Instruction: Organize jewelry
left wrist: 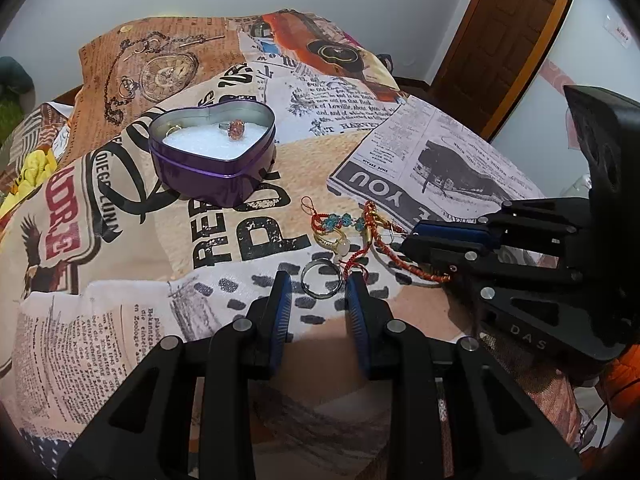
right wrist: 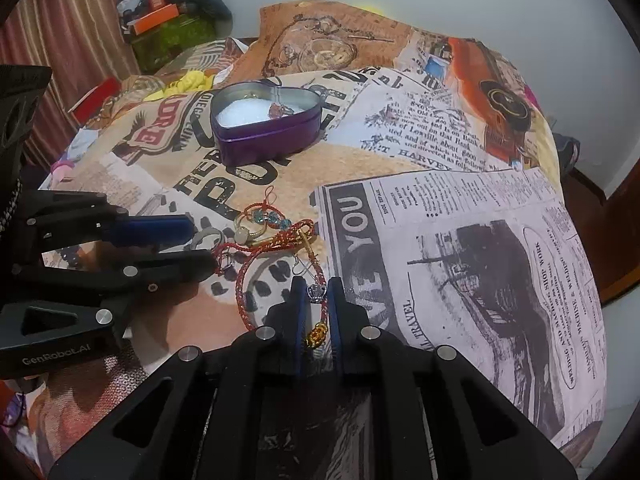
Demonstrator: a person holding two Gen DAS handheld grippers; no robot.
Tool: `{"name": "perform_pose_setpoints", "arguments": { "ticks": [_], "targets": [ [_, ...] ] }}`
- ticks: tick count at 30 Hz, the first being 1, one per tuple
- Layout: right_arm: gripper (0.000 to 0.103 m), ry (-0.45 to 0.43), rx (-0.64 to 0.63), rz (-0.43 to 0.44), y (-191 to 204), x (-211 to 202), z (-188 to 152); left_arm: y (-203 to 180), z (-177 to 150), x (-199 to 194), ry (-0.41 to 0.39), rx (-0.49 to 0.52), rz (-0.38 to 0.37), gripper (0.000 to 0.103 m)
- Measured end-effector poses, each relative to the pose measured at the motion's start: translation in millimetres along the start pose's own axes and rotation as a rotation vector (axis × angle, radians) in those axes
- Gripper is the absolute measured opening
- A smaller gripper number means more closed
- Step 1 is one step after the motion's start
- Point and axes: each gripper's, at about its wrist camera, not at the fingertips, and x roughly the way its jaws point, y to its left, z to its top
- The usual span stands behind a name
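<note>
A purple heart-shaped tin [left wrist: 216, 176] with white lining holds a ring with an orange stone [left wrist: 235, 129]; it also shows in the right wrist view [right wrist: 276, 136]. A jewelry pile lies on the printed cloth: a silver ring [left wrist: 322, 280], a gold ring [left wrist: 334, 239], a blue-bead charm [left wrist: 343, 221] and red cords [left wrist: 376, 240]. My left gripper [left wrist: 318, 284] is open, its fingers either side of the silver ring. My right gripper [right wrist: 316, 294] is nearly closed around a small silver crown charm [right wrist: 317, 293] on a red cord bracelet [right wrist: 248, 300].
A newspaper-print cloth [right wrist: 460, 260] covers the surface, which rounds off at the edges. A curtain [right wrist: 48, 32] and cluttered boxes [right wrist: 160, 16] stand at the far left. A wooden door [left wrist: 508, 32] is at the right behind the table.
</note>
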Motion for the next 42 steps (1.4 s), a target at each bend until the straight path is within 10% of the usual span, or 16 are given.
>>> {"name": "perform_pose_setpoints", "arguments": {
  "ticks": [42],
  "targets": [
    [0.009, -0.256, 0.072, -0.013, 9.0, -92.9, 39.0, 17.7, 9.0, -93.7, -0.227, -0.043, 0.113, 0.02]
  ]
}}
